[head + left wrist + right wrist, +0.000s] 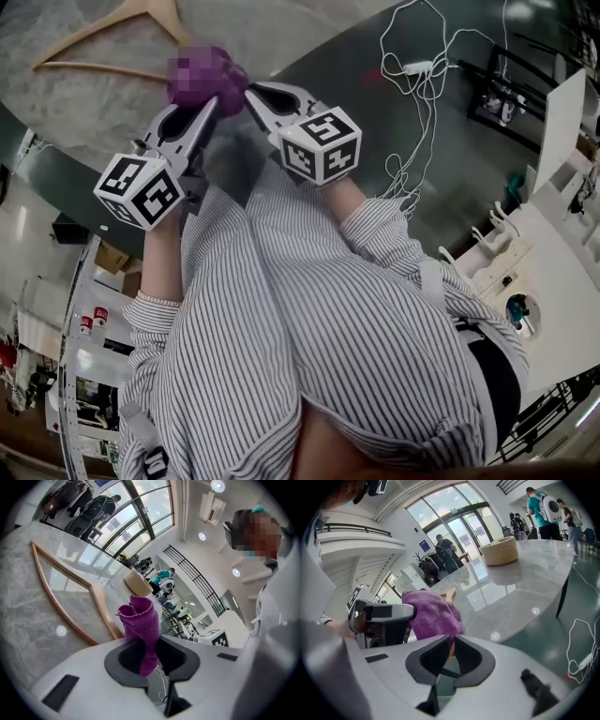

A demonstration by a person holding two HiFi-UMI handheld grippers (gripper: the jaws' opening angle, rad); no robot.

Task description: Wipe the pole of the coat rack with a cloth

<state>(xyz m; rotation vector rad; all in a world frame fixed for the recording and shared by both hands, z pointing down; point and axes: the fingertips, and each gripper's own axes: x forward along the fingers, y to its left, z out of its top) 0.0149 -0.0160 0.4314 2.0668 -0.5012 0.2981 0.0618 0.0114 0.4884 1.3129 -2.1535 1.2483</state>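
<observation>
The purple cloth hangs bunched between my two grippers, just off the edge of a grey marble table. My left gripper is shut on it; in the left gripper view the cloth stands up from between the jaws. My right gripper meets the cloth from the other side. Its jaws stand almost together on the cloth's lower edge. No coat rack or pole shows in any view.
A wooden hanger lies on the table beyond the cloth. A round beige container stands farther along the table. White cables and a power strip lie on the dark floor to the right. My striped shirt fills the lower head view.
</observation>
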